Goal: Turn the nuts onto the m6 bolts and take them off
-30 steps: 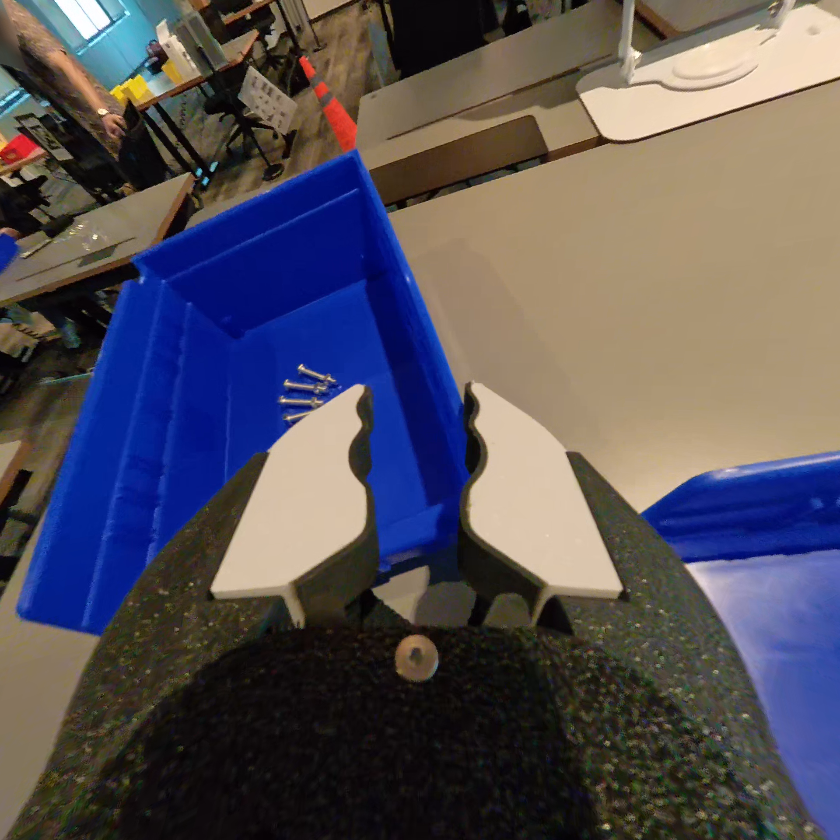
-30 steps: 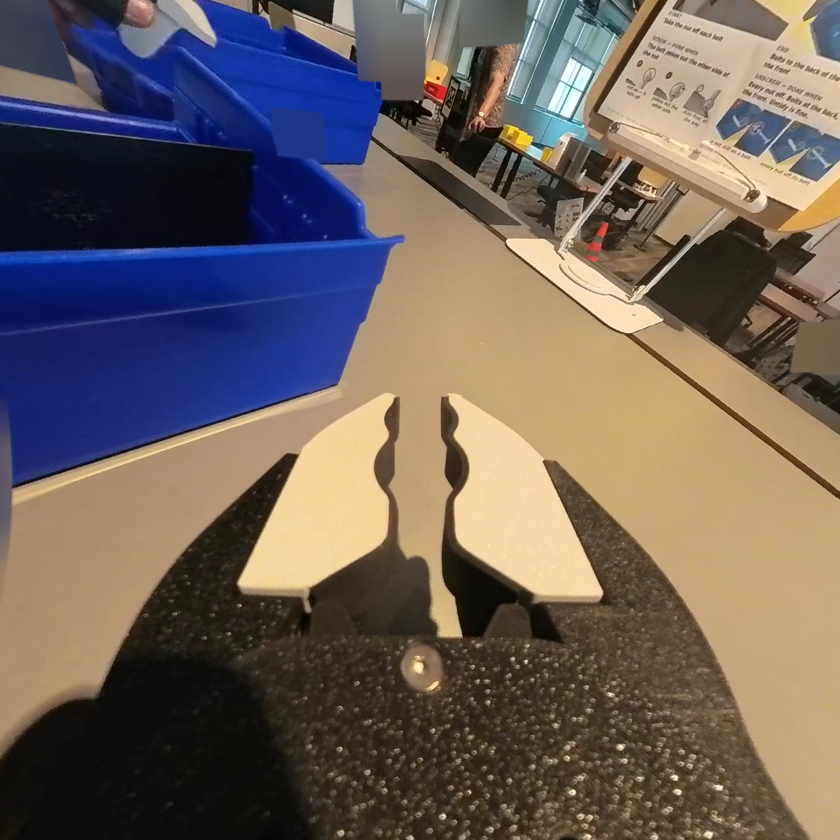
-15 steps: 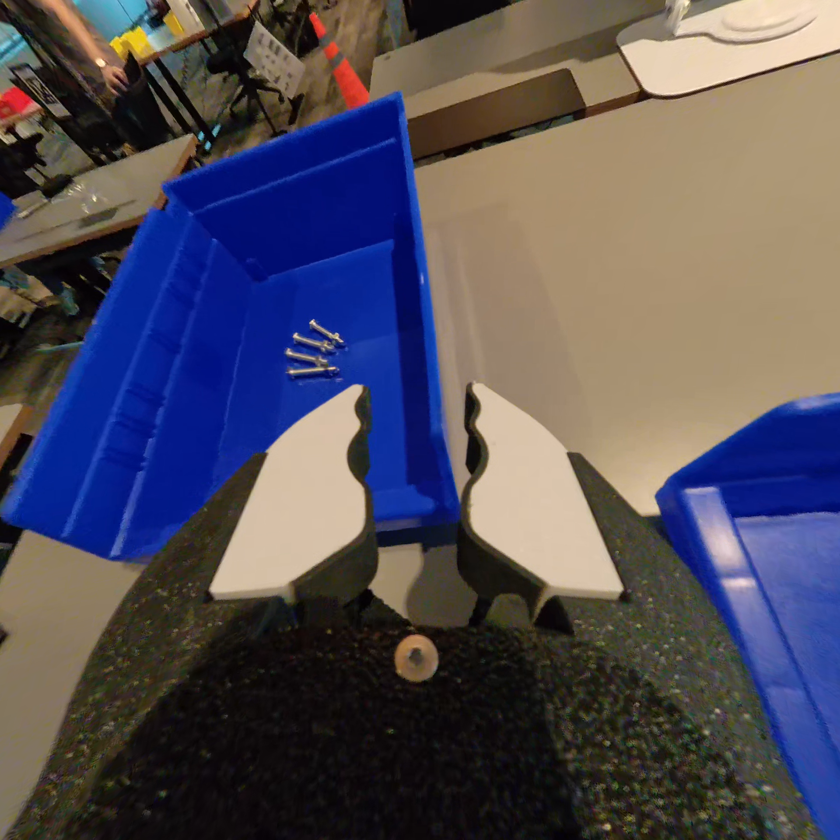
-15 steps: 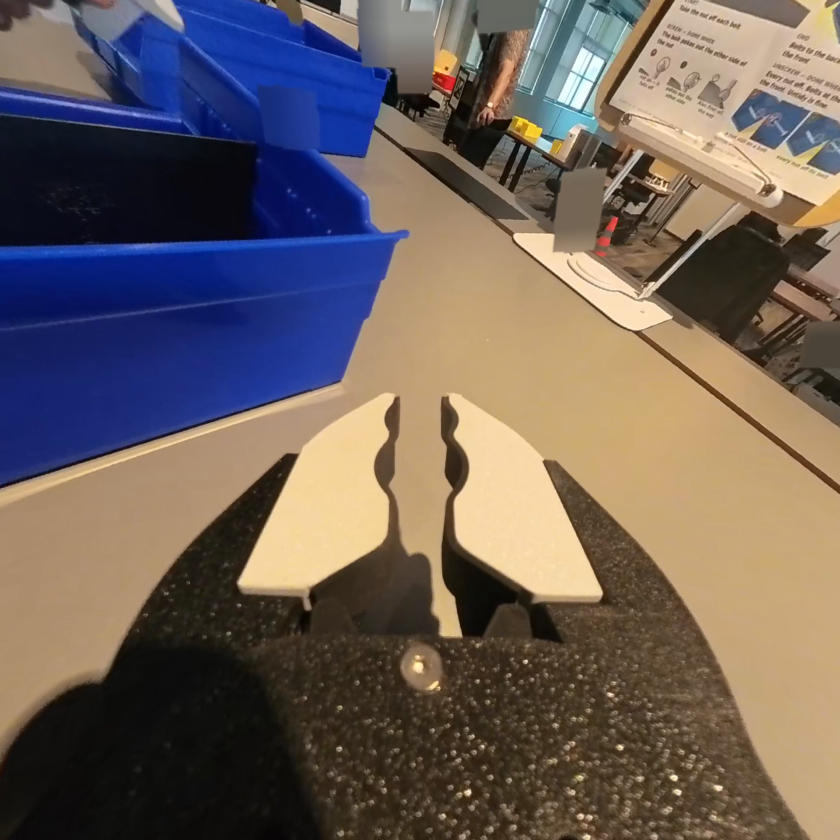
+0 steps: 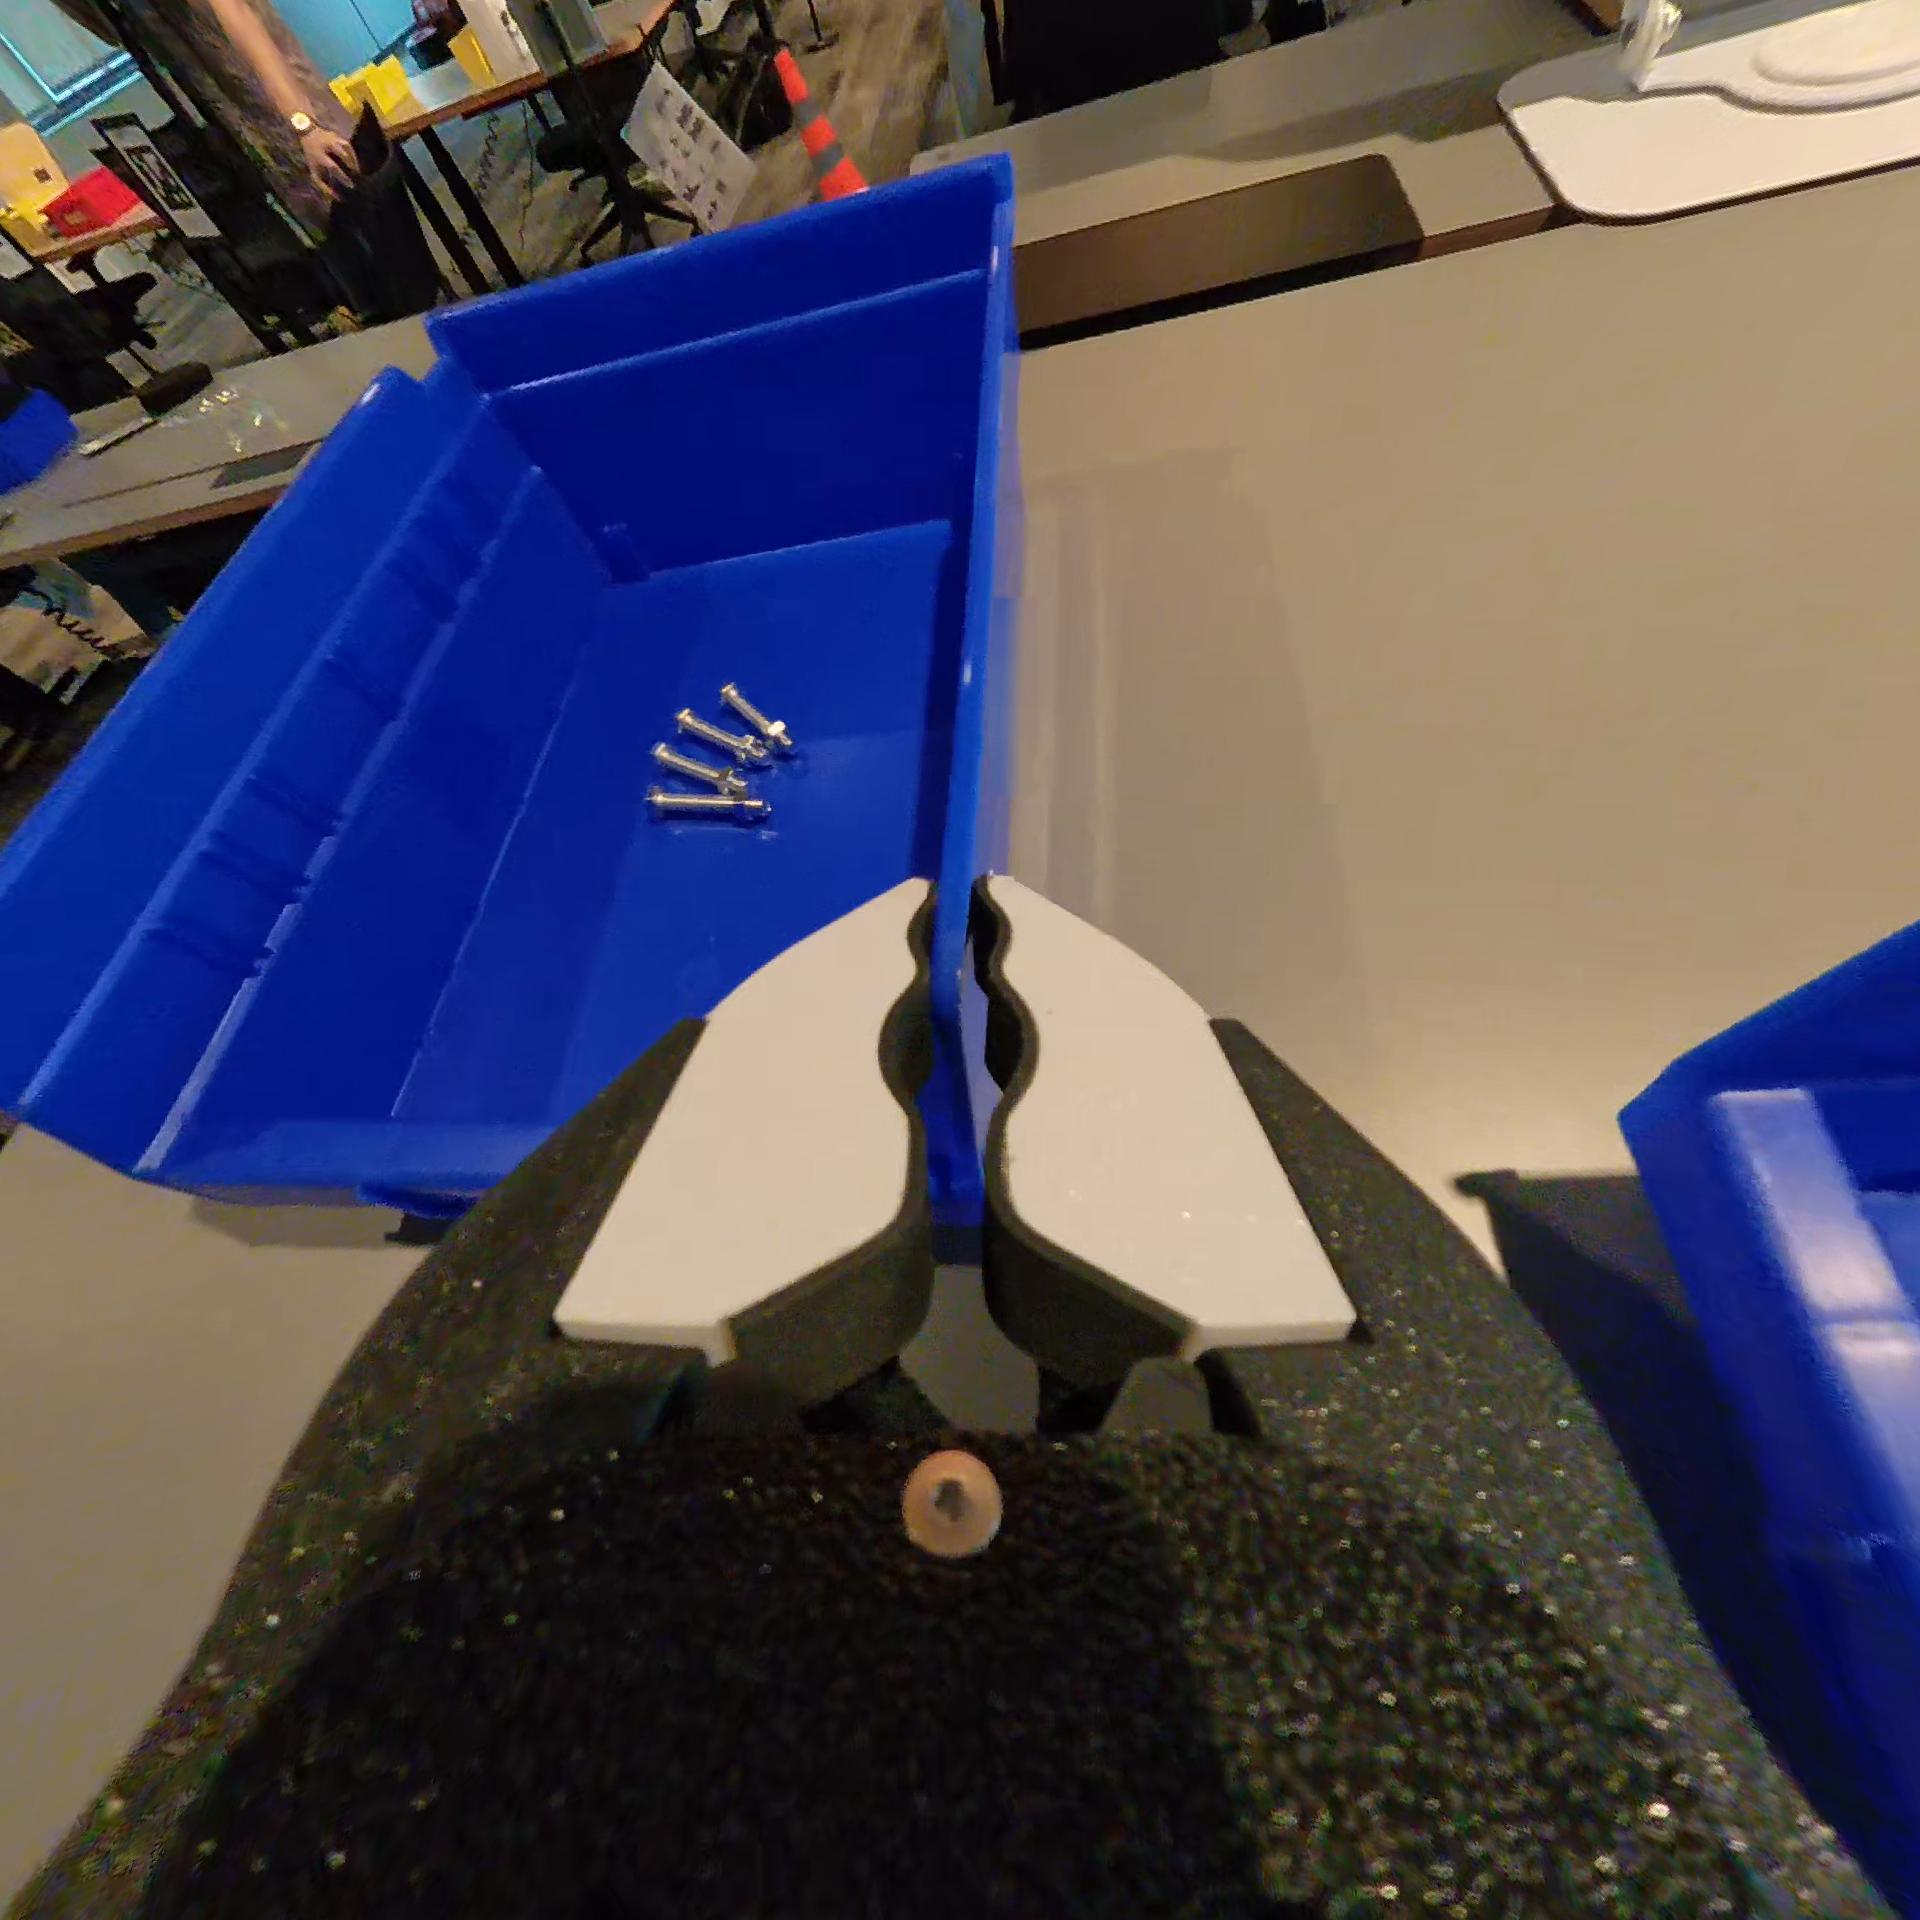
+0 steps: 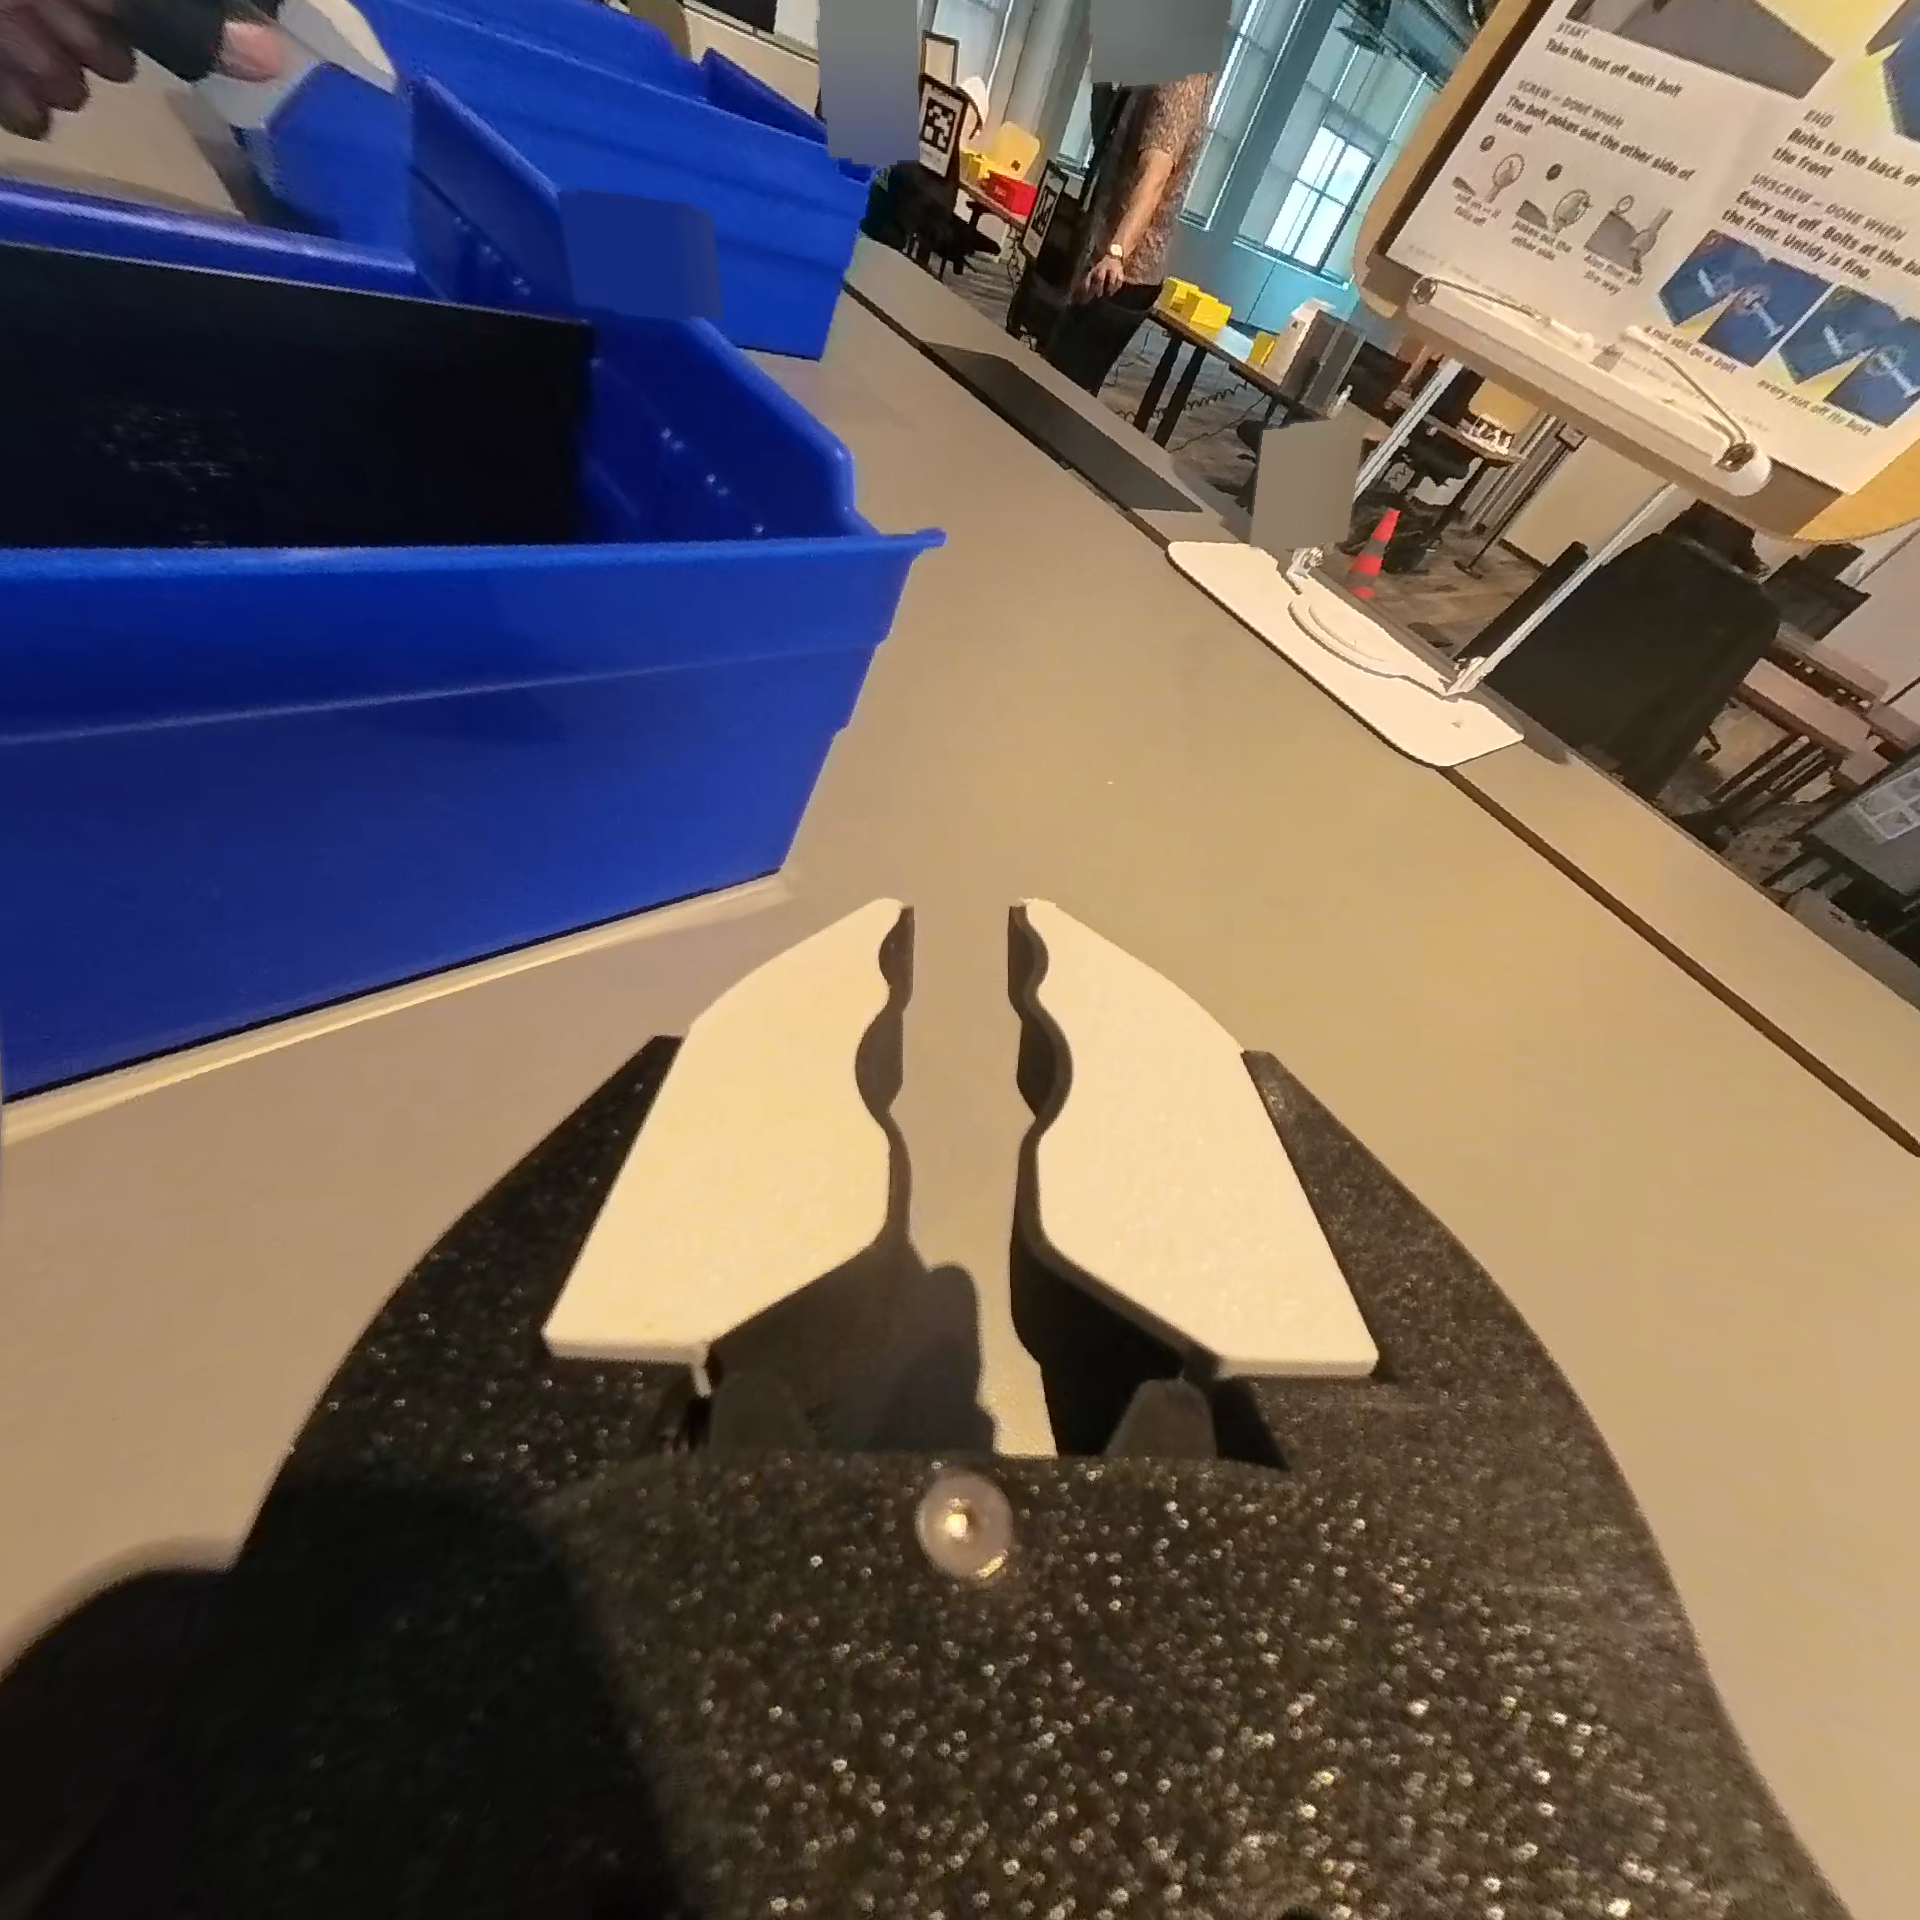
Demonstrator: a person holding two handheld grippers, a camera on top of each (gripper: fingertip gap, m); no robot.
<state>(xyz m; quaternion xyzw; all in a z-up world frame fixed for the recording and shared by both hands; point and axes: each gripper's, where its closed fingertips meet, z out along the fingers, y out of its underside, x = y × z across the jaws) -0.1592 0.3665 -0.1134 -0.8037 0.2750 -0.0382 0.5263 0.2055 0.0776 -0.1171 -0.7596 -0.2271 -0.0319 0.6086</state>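
Several silver bolts with nuts [image 5: 717, 758] lie on the floor of a blue bin [image 5: 436, 790] in the left wrist view. My left gripper [image 5: 954, 894] is shut on the bin's right side wall [image 5: 971, 623], one finger inside the bin and one outside. My right gripper [image 6: 961, 914] is open and empty, low over the grey table [image 6: 1195, 883], to the right of another blue bin [image 6: 416, 675].
A second blue bin [image 5: 1818, 1299] sits at the right in the left wrist view. More blue bins [image 6: 623, 177] stand farther back on the left. A white stand base [image 6: 1351, 644] holds an instruction board [image 6: 1714, 208] at the right. A person [image 6: 1143, 208] stands at the tables beyond. The left gripper's tips are roughly 45 centimetres from the right gripper's.
My left gripper has moved down onto the bin's right wall and closed on it. My right gripper has stayed still and open.
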